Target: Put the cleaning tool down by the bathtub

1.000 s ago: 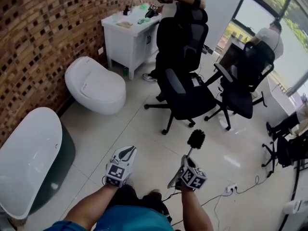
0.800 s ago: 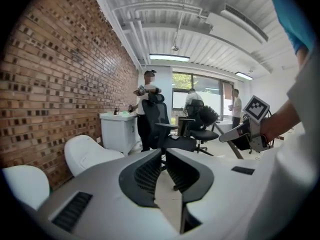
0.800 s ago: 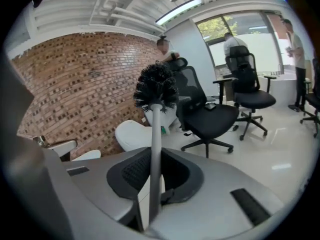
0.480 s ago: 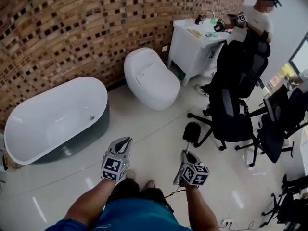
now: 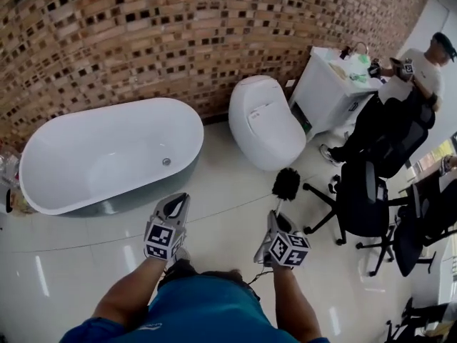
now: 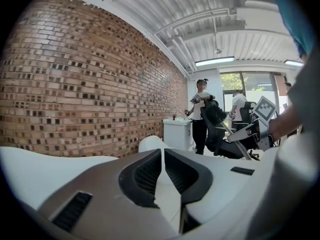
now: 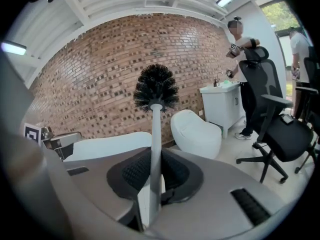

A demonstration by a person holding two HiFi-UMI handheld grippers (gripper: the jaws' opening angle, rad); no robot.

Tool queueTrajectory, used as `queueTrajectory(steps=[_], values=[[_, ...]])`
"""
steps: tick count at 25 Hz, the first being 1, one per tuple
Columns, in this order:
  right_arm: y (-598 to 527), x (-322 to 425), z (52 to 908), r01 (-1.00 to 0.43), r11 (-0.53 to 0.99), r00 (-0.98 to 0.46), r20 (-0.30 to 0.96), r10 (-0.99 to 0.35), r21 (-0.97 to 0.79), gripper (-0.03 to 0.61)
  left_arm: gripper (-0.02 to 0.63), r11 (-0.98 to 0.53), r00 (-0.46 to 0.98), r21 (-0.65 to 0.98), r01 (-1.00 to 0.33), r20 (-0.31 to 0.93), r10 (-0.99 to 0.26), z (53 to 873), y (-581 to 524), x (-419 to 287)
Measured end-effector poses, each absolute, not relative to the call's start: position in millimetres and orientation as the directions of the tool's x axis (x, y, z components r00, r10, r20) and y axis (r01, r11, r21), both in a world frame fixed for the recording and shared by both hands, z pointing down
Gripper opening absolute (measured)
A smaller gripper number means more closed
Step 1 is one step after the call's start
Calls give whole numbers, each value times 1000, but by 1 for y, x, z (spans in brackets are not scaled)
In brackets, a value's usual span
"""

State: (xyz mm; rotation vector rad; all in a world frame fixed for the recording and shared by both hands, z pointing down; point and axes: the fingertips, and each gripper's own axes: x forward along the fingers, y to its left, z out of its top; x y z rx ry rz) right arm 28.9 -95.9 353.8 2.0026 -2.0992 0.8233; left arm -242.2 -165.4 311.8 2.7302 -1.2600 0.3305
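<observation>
Right gripper view: my right gripper (image 7: 155,165) is clenched on the thin white handle (image 7: 155,129) of the toilet brush (image 7: 156,88), whose black bristle head stands upright above the jaws. It looks light, stiff and smooth, so I judge a grip nearer mid-handle steadier. My left gripper (image 6: 161,156) is closed and empty. The bathtub (image 5: 107,152) lies ahead to my left, well apart.

The brush (image 7: 156,91) has black bristles and a pale grey handle. The tub (image 5: 107,152) is white inside, dark grey-green outside. The toilet (image 5: 264,123) and cabinet (image 5: 325,95) are white. The wall (image 5: 143,34) is brown brick dotted with dark squares, the floor (image 5: 228,213) glossy white tile, the chairs (image 5: 360,199) black. The left gripper (image 5: 176,200) and right gripper (image 5: 277,220) are pale grey with black pads (image 7: 130,173) and black-and-white square markers
</observation>
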Motion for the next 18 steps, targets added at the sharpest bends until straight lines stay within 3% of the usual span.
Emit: queueTrajectory(steps=[7, 18], values=[[-166, -75, 319, -944, -12, -55, 192, -980, -330, 60, 3, -602, 583, 11, -798, 266, -768, 312, -194, -363], [-228, -153, 338, -799, 78, -205, 149, -967, -596, 60, 0, -523, 499, -32, -852, 257, -828, 307, -217, -399]])
